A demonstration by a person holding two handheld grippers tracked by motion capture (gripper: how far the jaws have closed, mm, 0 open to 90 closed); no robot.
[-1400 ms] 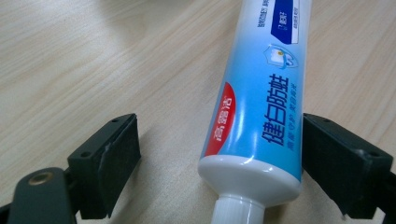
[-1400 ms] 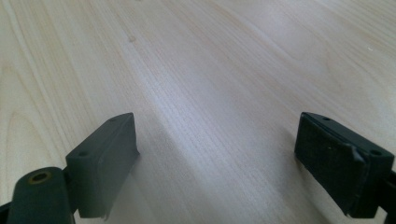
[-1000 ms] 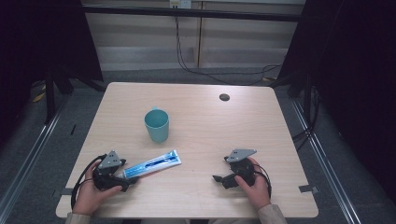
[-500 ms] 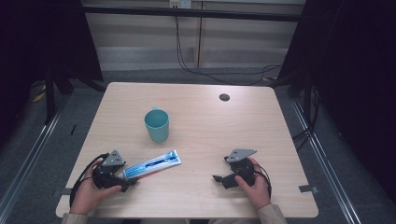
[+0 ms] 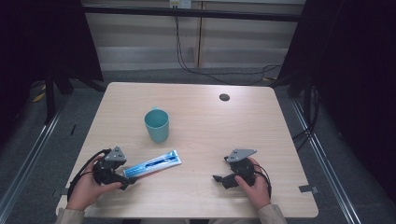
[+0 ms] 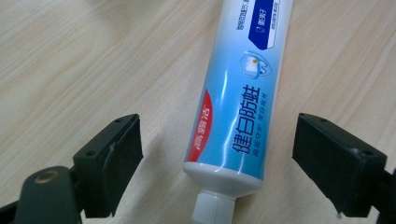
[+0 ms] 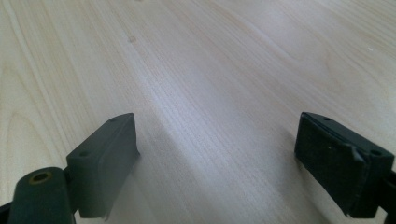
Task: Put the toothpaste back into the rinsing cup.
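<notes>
Just between the left tool's (image 6: 219,154) spread jaws, toothpaste tube's (image 6: 243,98) capped end.

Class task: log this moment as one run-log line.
left gripper: open, straddling toothpaste tube | right gripper: open over bare table | cup: upright

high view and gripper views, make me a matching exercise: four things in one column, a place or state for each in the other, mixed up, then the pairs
Things:
1. teal cup
2. toothpaste tube
3. right gripper
4. dark round spot

Places or states:
A. open over bare wood
B. lying flat between the left gripper's open jaws
C. upright near the table's middle
D. on the table toward its far right

Pairs: 1-C, 2-B, 3-A, 4-D
</notes>
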